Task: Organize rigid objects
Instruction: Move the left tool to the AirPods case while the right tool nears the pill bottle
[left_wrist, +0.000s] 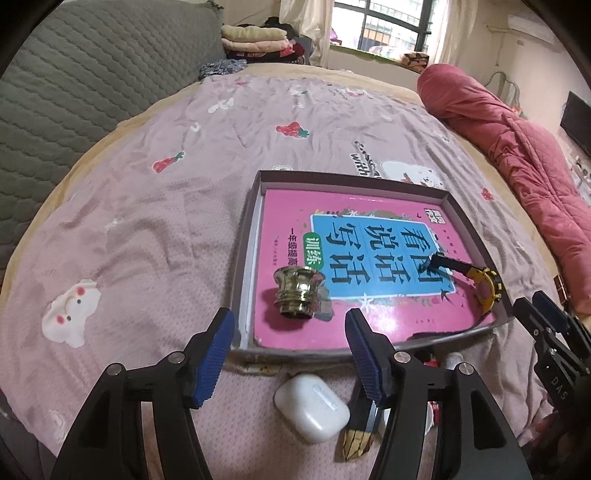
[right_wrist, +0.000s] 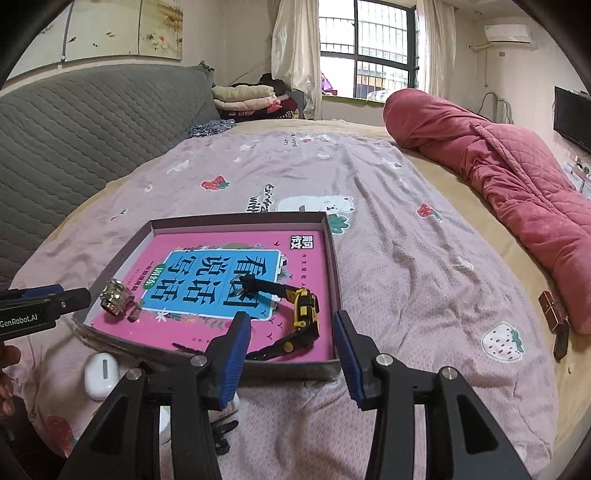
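Lettering "GenRobot.AI" marks the left gripper (right_wrist: 55, 299); both it and the right gripper (right_wrist: 291, 354) hang released, grasping nothing. Gold metal cap (left_wrist: 297, 295) and yellow-black watch (right_wrist: 301, 317) lie on the pink book (right_wrist: 236, 273) inside the near box (right_wrist: 332, 254).

Left tool (left_wrist: 290, 356) open, empty, above bed (left_wrist: 147, 221). Box (left_wrist: 476, 236) holds pink book (left_wrist: 295, 325), brass knob (left_wrist: 297, 291), yellow watch (left_wrist: 487, 286). White earbud case (left_wrist: 312, 408) near.

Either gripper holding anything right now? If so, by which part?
Nothing held. Left gripper and right gripper both open and empty; brass cap and watch lie in the tray.
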